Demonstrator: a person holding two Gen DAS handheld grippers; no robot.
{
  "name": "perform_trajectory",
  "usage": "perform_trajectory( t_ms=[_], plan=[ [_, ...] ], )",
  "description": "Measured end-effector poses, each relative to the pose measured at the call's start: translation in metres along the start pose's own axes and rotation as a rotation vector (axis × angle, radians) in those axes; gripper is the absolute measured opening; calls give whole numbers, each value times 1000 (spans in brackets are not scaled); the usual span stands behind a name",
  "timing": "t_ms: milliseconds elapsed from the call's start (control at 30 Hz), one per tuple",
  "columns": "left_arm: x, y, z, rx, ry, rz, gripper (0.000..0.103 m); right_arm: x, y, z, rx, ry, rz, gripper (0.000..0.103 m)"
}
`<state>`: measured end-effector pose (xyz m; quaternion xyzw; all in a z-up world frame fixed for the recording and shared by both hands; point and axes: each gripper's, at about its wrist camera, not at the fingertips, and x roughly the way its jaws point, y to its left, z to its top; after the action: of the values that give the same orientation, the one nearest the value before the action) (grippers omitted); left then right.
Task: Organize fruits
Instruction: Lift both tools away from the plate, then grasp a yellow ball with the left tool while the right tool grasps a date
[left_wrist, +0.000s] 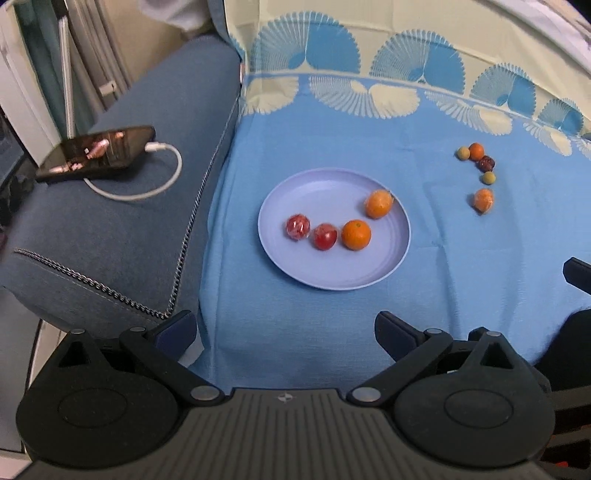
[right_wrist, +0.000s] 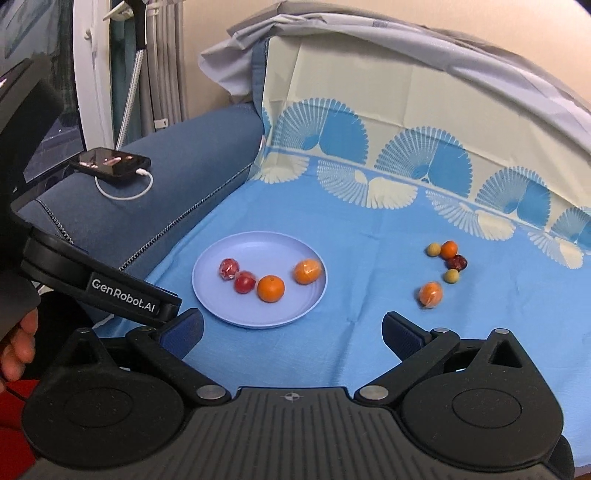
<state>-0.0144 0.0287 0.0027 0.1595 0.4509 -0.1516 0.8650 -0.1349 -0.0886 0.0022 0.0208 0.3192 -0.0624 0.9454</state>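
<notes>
A lilac plate (left_wrist: 332, 273) (right_wrist: 221, 306) lies on the blue cloth and holds two red wrapped fruits (left_wrist: 297, 226) (right_wrist: 228, 268), a bare orange (left_wrist: 356, 234) (right_wrist: 271, 288) and a wrapped orange (left_wrist: 378, 203) (right_wrist: 307, 271). To its right on the cloth lie a wrapped orange (left_wrist: 483, 199) (right_wrist: 430, 294), two small yellow-green fruits (left_wrist: 489, 178) (right_wrist: 451, 276), a small orange (left_wrist: 476, 150) (right_wrist: 449, 249) and a dark red fruit (left_wrist: 486, 163) (right_wrist: 458, 262). My left gripper (left_wrist: 286, 332) stands open and empty in front of the plate. My right gripper (right_wrist: 291, 330) is open and empty too, well short of the fruit.
A phone (left_wrist: 98, 151) (right_wrist: 110, 162) on a white charging cable (left_wrist: 155, 188) rests on the blue sofa arm (left_wrist: 110, 240) at the left. The cloth runs up over the sofa back (right_wrist: 406, 110). The left gripper's body (right_wrist: 103, 284) and a hand (right_wrist: 16, 350) show at the right wrist view's left edge.
</notes>
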Motion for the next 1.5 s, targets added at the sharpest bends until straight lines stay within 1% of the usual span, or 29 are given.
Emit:
perform_trajectory(
  t_ms=[67, 200, 367, 600, 733, 833, 933, 1033, 1100, 1233, 1300, 1367, 1400, 1467, 1500],
  plan=[
    [-3, -2, 0, 10, -8, -1, 103, -4, -1, -1, 4, -8, -3, 102],
    [-5, -3, -2, 11, 6, -16, 103, -8, -2, -1, 15, -19, -9, 102],
    [-6, -3, -4, 13, 6, -18, 103, -10, -3, -3, 24, -24, -6, 102],
    [-5, -5, -4, 20, 8, -15, 103, -8, -5, -4, 40, -19, 0, 102],
    [1, -6, -4, 25, 24, -16, 103, -3, -8, -6, 59, -5, 12, 102],
    [8, -7, -2, 27, 51, -49, 103, 3, -15, -8, 93, 2, 10, 102],
    [16, -8, 6, 19, 86, -93, 103, 11, -28, -9, 138, 4, -15, 102],
    [21, -11, 17, -5, 82, -92, 103, 19, -49, -10, 185, 2, -55, 102],
    [26, -16, 27, 2, 85, -85, 103, 26, -66, -10, 200, -3, -94, 102],
    [39, -31, 47, 41, 88, -57, 103, 47, -122, -1, 238, -51, -207, 102],
    [47, -39, 56, 53, 97, -51, 103, 68, -157, 5, 247, -66, -276, 102],
    [57, -47, 66, 60, 122, -51, 103, 100, -197, 10, 254, -52, -359, 102],
    [63, -52, 71, 64, 134, -52, 103, 115, -213, 11, 261, -41, -387, 102],
    [73, -64, 82, 83, 140, -46, 103, 147, -248, 13, 276, -20, -418, 102],
    [78, -70, 87, 97, 139, -40, 103, 165, -263, 15, 284, 7, -419, 102]
  ],
)
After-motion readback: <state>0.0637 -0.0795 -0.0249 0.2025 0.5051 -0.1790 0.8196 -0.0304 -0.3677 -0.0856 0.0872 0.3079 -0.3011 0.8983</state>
